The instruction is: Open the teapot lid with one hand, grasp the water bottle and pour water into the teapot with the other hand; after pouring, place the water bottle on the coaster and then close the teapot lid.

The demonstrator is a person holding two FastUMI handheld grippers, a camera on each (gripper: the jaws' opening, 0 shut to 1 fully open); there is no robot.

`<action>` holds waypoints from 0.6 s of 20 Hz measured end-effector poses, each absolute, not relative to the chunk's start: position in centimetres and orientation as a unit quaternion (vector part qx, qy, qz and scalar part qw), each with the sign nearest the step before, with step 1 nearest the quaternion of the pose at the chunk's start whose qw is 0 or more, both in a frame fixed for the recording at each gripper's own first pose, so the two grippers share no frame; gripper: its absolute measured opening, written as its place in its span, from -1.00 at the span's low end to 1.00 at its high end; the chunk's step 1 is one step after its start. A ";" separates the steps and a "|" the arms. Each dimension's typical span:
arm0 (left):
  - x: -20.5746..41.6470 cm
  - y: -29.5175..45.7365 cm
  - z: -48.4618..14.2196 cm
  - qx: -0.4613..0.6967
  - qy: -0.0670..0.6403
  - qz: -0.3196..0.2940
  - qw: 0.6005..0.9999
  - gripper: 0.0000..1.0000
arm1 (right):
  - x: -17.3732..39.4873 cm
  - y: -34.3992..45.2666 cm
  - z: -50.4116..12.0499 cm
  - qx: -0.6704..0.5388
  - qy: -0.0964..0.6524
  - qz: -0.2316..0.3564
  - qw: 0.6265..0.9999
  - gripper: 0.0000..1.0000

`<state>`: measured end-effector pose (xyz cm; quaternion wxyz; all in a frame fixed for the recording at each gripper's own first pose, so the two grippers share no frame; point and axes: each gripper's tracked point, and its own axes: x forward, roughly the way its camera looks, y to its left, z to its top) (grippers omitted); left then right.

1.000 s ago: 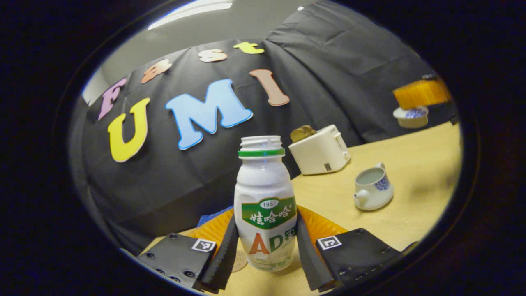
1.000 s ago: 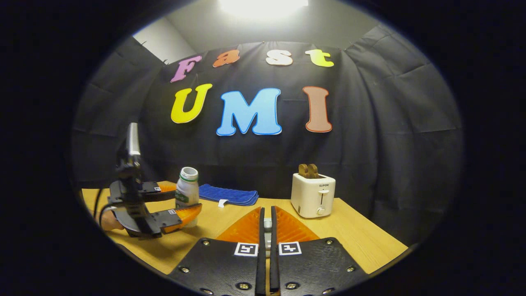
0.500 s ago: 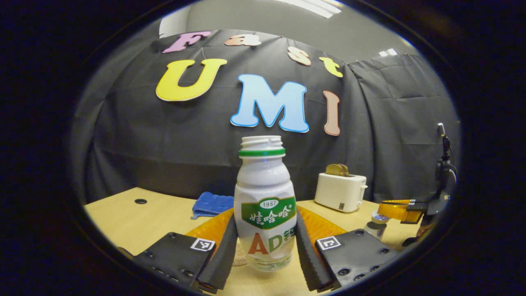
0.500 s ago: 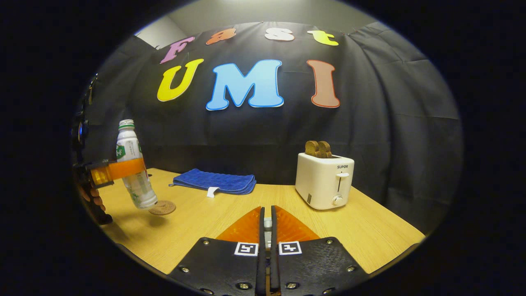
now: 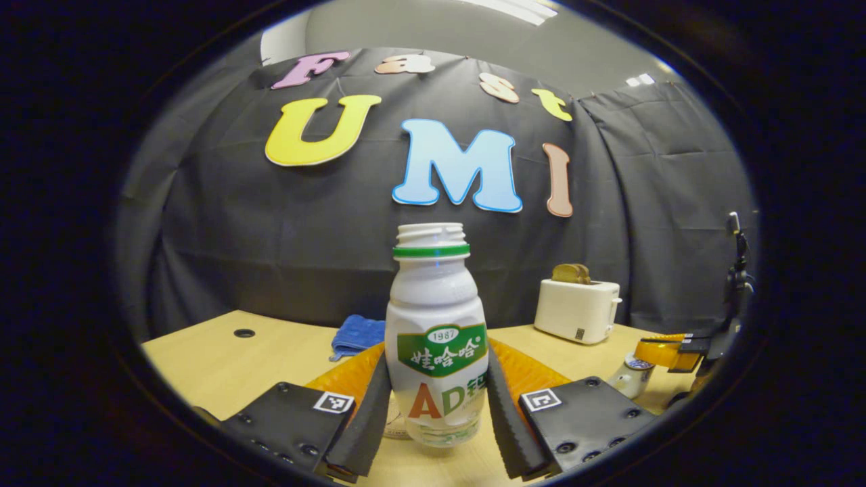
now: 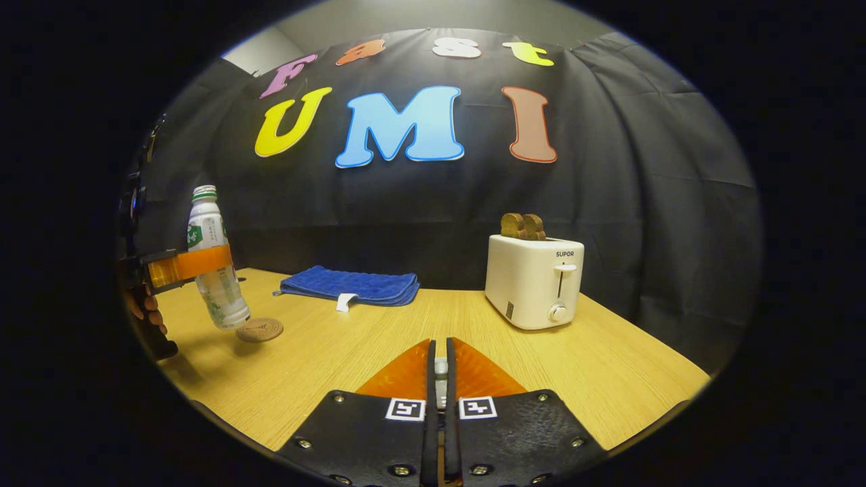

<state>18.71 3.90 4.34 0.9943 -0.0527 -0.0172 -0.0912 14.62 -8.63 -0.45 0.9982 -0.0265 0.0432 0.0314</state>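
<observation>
Left gripper view: water bottle (image 5: 433,338) clamped between left tongs (image 5: 436,433).

**What I can't make out from here**

In my left gripper view the water bottle (image 5: 436,338) hides most of the coaster (image 5: 394,425) behind it, so I can't tell whether its base touches. The teapot (image 5: 628,379) sits half behind my own gripper's body, its opening covered by the right gripper (image 5: 659,352). In my right gripper view, the small pale thing (image 6: 440,368) pinched between the fingers is a sliver; I can't identify it.
</observation>
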 end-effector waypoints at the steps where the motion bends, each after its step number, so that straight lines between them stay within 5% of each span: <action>1: 18.7 3.9 4.2 -0.053 -0.016 -0.091 0.994 0.59 | 14.6 -8.6 -0.5 -0.029 0.042 0.030 0.998 -0.91; 6: 18.9 4.7 4.1 -0.055 -0.017 -0.082 0.995 0.59 | 14.0 -9.3 0.0 -0.020 0.039 0.012 0.999 -0.74; 7: 19.1 4.9 3.9 -0.056 -0.016 -0.080 0.995 0.59 | 13.6 -9.7 0.6 -0.020 0.031 0.001 0.999 -0.41; 12: 21.1 6.2 4.0 -0.028 -0.018 -0.068 0.997 0.49 | 12.0 -9.3 3.9 -0.022 -0.028 -0.007 0.999 0.08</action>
